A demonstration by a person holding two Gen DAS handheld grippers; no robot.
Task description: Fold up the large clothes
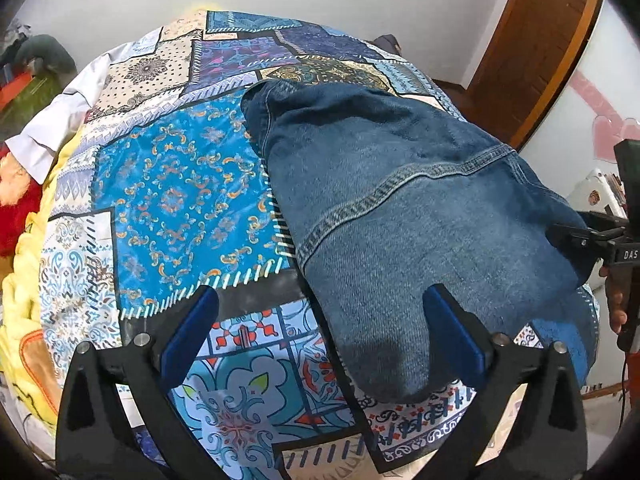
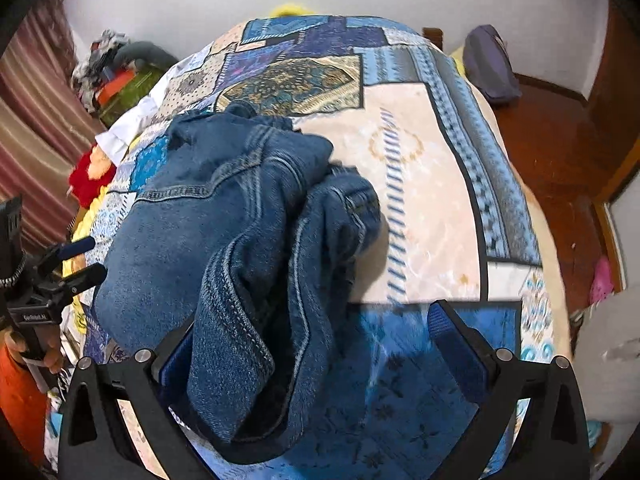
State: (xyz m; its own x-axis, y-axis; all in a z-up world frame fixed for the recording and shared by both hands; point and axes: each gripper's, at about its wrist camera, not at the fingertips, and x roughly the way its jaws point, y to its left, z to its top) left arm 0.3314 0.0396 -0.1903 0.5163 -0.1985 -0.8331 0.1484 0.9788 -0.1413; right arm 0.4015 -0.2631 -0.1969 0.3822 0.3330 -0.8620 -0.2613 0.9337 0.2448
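Denim garment [image 1: 420, 216] lying on the patchwork bedspread [image 1: 172, 184], bunched and partly folded, toward the bed's door-side half. Left claw [image 1: 320, 320] spread wide over the garment's near end, one blue pad [image 1: 452, 332] over denim, the other over bare bedspread, nothing pinched. Right claw [image 2: 316, 340] also standing apart, a thick fold of denim draped between the pads [image 2: 456, 344] against the left one, not clamped. White cloth [image 1: 52, 132] at the bedspread's far left edge, red plush [image 2: 90, 178] beside it.
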